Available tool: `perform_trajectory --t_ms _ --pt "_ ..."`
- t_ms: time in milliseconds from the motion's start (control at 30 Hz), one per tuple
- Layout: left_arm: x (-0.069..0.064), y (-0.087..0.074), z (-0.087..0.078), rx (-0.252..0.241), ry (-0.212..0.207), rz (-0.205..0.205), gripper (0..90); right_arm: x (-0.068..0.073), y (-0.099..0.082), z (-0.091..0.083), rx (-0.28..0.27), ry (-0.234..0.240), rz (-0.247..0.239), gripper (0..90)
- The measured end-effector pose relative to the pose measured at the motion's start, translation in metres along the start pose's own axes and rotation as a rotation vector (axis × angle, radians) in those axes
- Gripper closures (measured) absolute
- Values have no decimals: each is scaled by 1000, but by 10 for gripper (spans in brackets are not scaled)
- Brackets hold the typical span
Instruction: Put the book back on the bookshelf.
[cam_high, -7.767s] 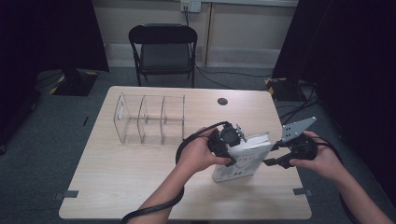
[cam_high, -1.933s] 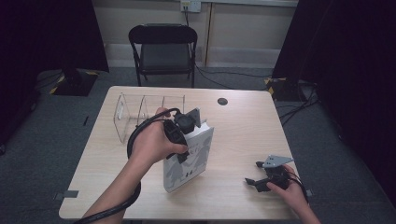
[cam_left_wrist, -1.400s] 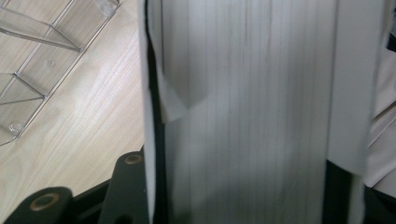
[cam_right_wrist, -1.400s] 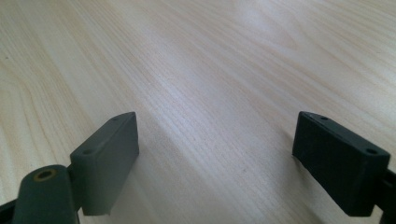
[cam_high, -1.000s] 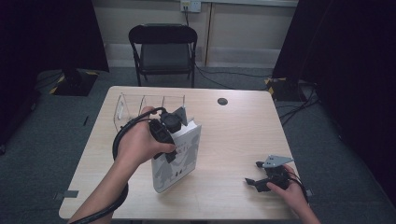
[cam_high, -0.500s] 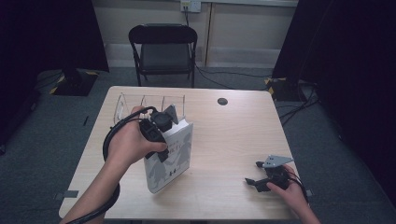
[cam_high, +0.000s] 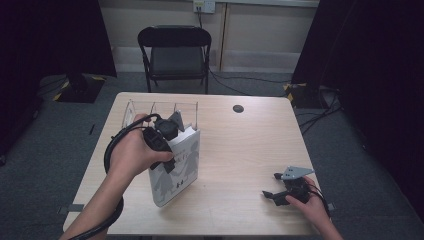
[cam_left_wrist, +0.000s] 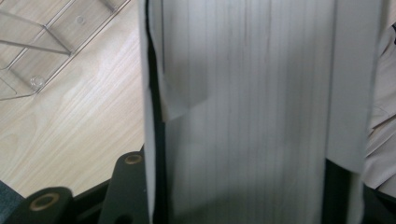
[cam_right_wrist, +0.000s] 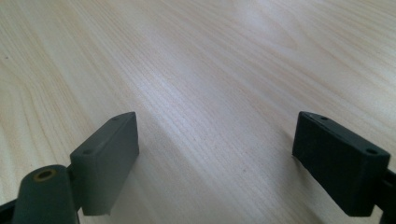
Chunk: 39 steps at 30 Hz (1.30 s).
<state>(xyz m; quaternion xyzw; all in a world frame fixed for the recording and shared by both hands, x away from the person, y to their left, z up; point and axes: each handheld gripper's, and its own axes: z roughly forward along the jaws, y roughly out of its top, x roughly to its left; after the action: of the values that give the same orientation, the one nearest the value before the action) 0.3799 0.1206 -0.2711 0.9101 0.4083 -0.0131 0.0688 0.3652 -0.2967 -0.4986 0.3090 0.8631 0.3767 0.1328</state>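
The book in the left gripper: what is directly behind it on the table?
Behind the book, the clear divider rack stands on the table. The book and the left gripper cover its lower front, so whether the book touches it cannot be told.

You work at a rectangular bench of pale wood-grain laminate with rounded corners (cam_high: 240, 145), standing on grey carpet. Toward its far left corner sits a clear wire-and-plastic divider rack with three compartments (cam_high: 150, 112); its clear base shows on the wood in your left gripper view. A small round dark disc (cam_high: 238, 108) lies flat on the far side, well apart from the rack. A white book with grey figures on its cover (cam_high: 176, 170) stands tilted with its lower end on the bench, just in front of the rack.
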Motion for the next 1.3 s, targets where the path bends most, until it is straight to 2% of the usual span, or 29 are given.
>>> perform_trajectory --t_ms 233,300,333,467,500,667,733,800,833,867,1033,1300 --pt "5 -5 -1 -4 -7 -28 530 0 0 0 0 1 1 140" --pt "7 -5 -2 0 -5 -23 531 0 0 0 1 1 1 140" --pt "9 -6 -1 0 -13 -39 530 0 0 0 0 0 0 140" --pt "14 -8 -1 -2 -5 -46 531 0 0 0 1 1 1 140" --pt "17 -8 1 -6 -14 -75 531 0 0 0 0 1 -1 140" --pt "21 -7 2 -4 -1 -77 531 0 0 0 0 0 0 140" --pt "21 -6 3 -2 -5 -101 531 0 0 0 1 2 0 140" --pt "21 -6 4 -3 0 -102 531 0 0 0 1 1 1 140" --pt "22 -5 4 -1 10 -81 531 0 0 0 0 0 0 140" --pt "22 -5 4 -1 12 -80 531 0 0 0 1 0 0 140" --pt "23 -3 6 9 5 -113 530 0 0 0 0 0 0 140" --pt "25 2 7 10 12 -117 531 0 0 0 0 0 0 140"
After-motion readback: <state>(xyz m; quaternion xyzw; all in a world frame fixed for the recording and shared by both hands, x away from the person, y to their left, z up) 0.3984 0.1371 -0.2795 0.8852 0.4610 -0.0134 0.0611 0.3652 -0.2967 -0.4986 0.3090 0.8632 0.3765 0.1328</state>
